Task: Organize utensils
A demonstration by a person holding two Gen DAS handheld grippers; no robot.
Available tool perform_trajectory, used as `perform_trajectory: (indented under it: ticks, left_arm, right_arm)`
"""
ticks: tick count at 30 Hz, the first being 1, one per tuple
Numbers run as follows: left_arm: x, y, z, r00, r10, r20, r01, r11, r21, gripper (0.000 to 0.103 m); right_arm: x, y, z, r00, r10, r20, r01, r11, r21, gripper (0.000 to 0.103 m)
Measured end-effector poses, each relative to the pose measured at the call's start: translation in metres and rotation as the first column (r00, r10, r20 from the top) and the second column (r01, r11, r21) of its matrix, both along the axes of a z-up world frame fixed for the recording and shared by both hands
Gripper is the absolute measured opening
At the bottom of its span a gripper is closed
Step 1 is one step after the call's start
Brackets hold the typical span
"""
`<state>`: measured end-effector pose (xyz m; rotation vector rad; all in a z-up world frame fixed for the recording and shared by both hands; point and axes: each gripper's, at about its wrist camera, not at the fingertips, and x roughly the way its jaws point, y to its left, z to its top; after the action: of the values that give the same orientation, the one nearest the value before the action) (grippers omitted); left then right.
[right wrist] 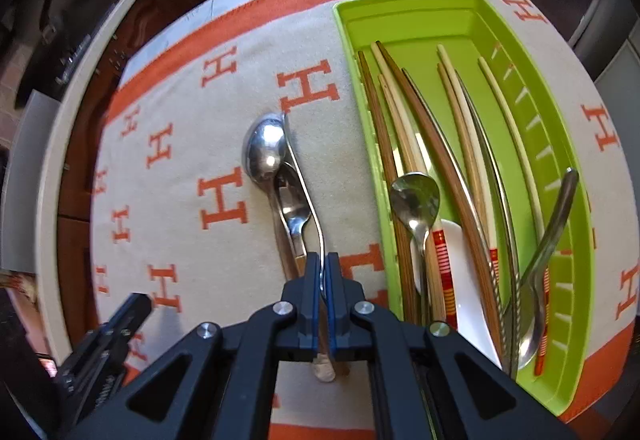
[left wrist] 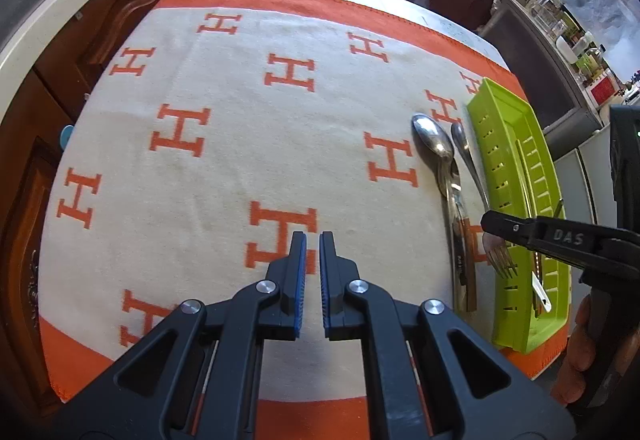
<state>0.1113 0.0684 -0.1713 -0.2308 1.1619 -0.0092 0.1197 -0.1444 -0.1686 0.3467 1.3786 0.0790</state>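
Observation:
My right gripper [right wrist: 323,260] is shut on the thin handle of a metal spoon [right wrist: 320,240], whose bowl points away from me. From the left wrist view the same spoon [left wrist: 460,139] runs to the right gripper [left wrist: 490,222] beside the green tray [left wrist: 504,100]. A large spoon [right wrist: 264,148] lies on the cloth just left of it, on top of a wooden-handled utensil [right wrist: 294,212]. Fork tines [left wrist: 502,260] show under the right gripper. My left gripper [left wrist: 313,244] hovers over the cloth with its pads almost together and nothing between them.
The green tray [right wrist: 400,12] holds several chopsticks, a small spoon [right wrist: 414,192], a fork and a white ceramic spoon. An orange and cream cloth [left wrist: 224,88] covers the table. Dark wooden cabinets and a counter ring the table. A person's hand [left wrist: 580,352] grips the right tool.

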Motion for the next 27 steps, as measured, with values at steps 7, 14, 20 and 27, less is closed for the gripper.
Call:
perform_trajectory:
  ticks: [7, 14, 20, 27]
  left_arm:
    - [0.013, -0.014, 0.003, 0.999, -0.039, 0.000, 0.039, 0.999, -0.018, 0.004]
    - [0.039, -0.030, -0.001, 0.994, -0.107, -0.018, 0.104, 0.989, -0.101, 0.004]
    - [0.066, -0.050, -0.016, 0.990, -0.131, -0.054, 0.120, 0.976, -0.183, 0.004]
    - [0.086, -0.072, -0.027, 0.988, -0.143, -0.055, 0.127, 0.967, -0.221, 0.004]
  right_arm:
    - [-0.013, -0.031, 0.024, 0.995, -0.070, 0.065, 0.058, 0.985, 0.163, 0.002]
    - [-0.023, -0.067, 0.045, 0.986, -0.123, 0.110, 0.097, 0.971, 0.217, 0.002]
    - [-0.024, -0.098, 0.038, 0.978, -0.187, 0.090, 0.164, 0.962, 0.219, 0.003]
    - [-0.018, -0.117, 0.023, 0.977, -0.206, 0.048, 0.192, 0.959, 0.210, 0.007]
